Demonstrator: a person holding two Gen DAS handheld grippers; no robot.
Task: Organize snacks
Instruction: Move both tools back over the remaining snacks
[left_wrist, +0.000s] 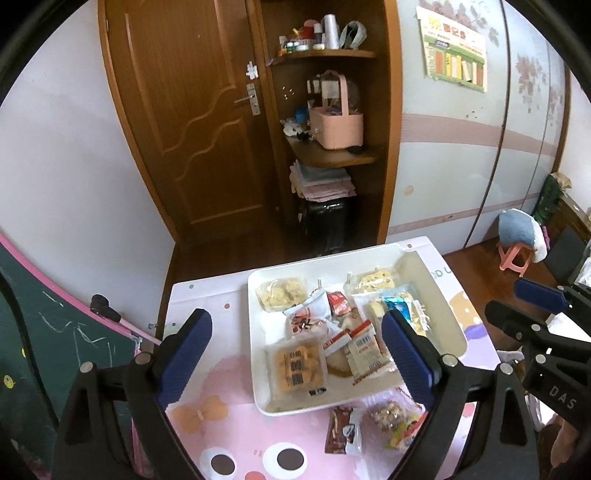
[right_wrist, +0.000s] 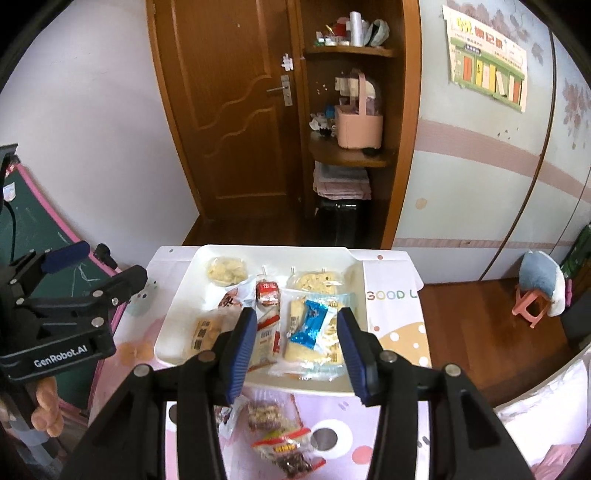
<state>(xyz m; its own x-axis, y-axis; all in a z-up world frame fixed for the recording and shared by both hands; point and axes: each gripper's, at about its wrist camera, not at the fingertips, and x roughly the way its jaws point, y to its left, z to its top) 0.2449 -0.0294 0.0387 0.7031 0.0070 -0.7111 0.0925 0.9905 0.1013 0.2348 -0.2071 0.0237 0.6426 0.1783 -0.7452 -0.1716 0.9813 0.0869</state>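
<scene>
Snacks left outside the tray: a nut bar packet sits bottom centre, right under my spread, empty right gripper; left gripper also wide open.

White tray, blue wrapper, pink cartoon tablecloth

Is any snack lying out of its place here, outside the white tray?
Yes. Two packets lie on the table in front of the white tray, not in it: a dark brown packet and a clear nut bar packet. The other snacks are in the tray.
</scene>
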